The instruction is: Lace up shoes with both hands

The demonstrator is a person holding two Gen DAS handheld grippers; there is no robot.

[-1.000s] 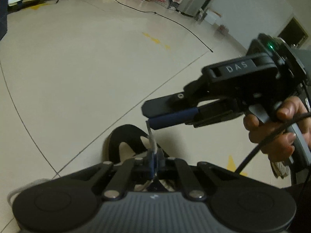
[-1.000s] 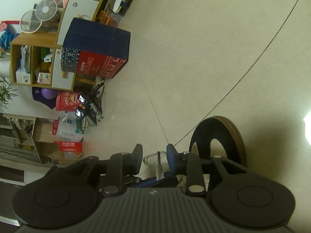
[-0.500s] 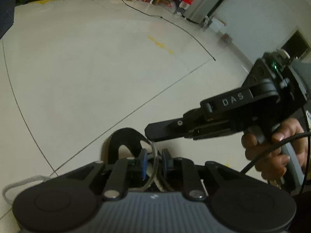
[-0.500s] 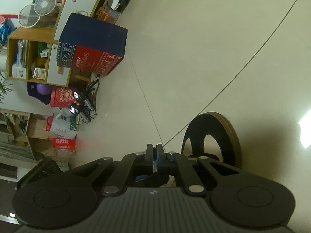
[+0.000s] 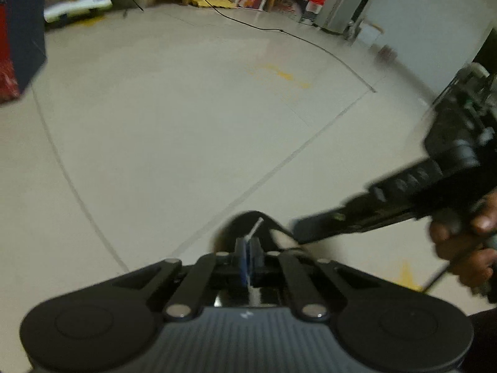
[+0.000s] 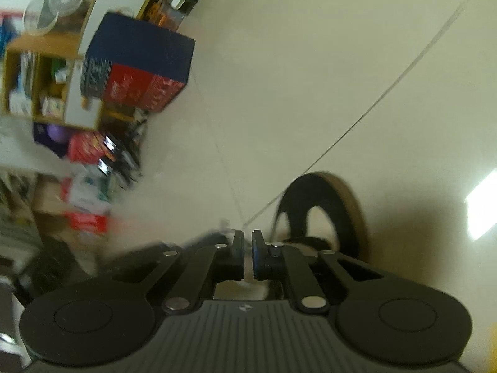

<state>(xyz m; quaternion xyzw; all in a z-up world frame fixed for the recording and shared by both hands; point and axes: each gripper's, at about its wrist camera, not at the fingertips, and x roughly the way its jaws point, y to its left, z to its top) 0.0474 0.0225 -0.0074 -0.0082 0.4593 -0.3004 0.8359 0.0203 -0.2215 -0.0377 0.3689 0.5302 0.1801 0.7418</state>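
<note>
The white lace (image 5: 255, 229) looked thin, limp and light, best taken near its stiff tip. The left gripper (image 5: 247, 255) pinched it, fingers pressed together, tip poking toward 1 o'clock over the black shoe (image 5: 245, 220) on the floor. The right gripper (image 6: 247, 256) was opening slightly, nothing visibly between its fingers. Only the left view showed the lace and the person's hand (image 5: 466, 248); the right view showed the shoe's tan sole.

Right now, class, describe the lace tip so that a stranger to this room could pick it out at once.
Start from the pale tiled floor and find the black shoe at the bottom centre of the left wrist view. Just in front of it, the left hand-held gripper is shut on the thin white lace tip. It is the only pale, stiff sliver sticking up from the blue pads.
</note>
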